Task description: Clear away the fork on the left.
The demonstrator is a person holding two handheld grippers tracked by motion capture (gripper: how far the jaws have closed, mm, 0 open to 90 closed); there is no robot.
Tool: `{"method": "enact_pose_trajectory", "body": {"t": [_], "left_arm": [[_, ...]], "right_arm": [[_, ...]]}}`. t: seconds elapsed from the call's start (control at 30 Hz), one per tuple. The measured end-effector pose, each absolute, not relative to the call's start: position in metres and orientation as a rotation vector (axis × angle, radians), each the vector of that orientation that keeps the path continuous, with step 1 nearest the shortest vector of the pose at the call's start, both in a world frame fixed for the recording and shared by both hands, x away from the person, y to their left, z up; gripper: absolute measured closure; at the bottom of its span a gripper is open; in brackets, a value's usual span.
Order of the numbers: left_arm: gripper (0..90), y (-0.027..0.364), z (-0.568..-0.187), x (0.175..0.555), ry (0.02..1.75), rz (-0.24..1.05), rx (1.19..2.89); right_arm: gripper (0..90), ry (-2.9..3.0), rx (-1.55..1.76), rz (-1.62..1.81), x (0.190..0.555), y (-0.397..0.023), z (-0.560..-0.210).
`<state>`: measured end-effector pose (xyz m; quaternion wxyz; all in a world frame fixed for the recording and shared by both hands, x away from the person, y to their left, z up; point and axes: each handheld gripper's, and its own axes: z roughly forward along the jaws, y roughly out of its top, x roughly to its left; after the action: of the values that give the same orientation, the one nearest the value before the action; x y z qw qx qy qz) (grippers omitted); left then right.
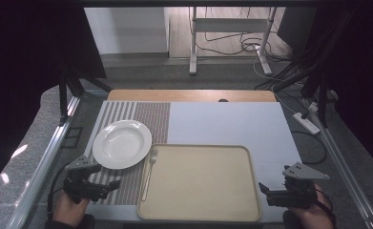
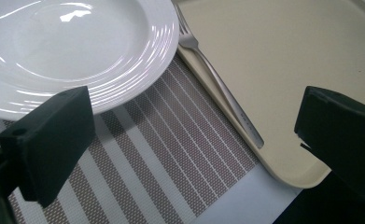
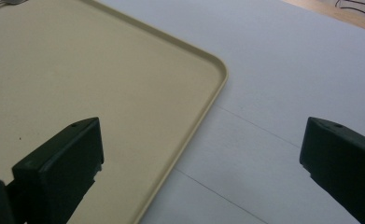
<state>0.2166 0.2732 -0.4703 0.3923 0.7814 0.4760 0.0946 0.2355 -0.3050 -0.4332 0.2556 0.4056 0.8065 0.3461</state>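
- Grey table (image 1: pixel 232 121) under dark curtains; striped mat (image 1: pixel 141 114) at left, beige tray (image 1: pixel 201 210) at centre near edge.
- White plate (image 1: pixel 122 143) on mat, empty, just beside tray's far-left corner.
- Fork (image 1: pixel 149 172) lying along tray's left rim, tines toward far side near plate, handle toward near edge; seen in left gripper view resting on rim (image 2: pixel 217 79), partly over mat.
- Left gripper (image 1: pixel 111 183) low over mat at near-left, jaws spread wide, nothing between them.
- Right gripper (image 1: pixel 264 190) at tray's near-right corner, jaws likewise spread, empty; right gripper view looking over tray's right rim (image 3: pixel 203 112) and bare table.
- Key relation: fork to right and slightly ahead of left gripper, near; well apart from right gripper, whole tray between.
- Fork long axis roughly near-to-far, slight lean; jaws would need to straddle handle across that axis.
- Judgement: left gripper better placed for a fork pick; plate also within its reach.
- Risk, judged: thin handle flat on rim, little room under it for lower jaw; could slide off rim when nudged.
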Motion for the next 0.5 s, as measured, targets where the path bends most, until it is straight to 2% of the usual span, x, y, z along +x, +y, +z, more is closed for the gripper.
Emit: {"method": "enact_pose_trajectory", "body": {"t": [0.5], "left_arm": [[0.0, 0.275, -0.467, 0.203, 1.223, 0.299, 2.024]], "right_arm": [[0.2, 2.185, 1.1, 0.938, 0.235, -0.305, -0.433]]}}
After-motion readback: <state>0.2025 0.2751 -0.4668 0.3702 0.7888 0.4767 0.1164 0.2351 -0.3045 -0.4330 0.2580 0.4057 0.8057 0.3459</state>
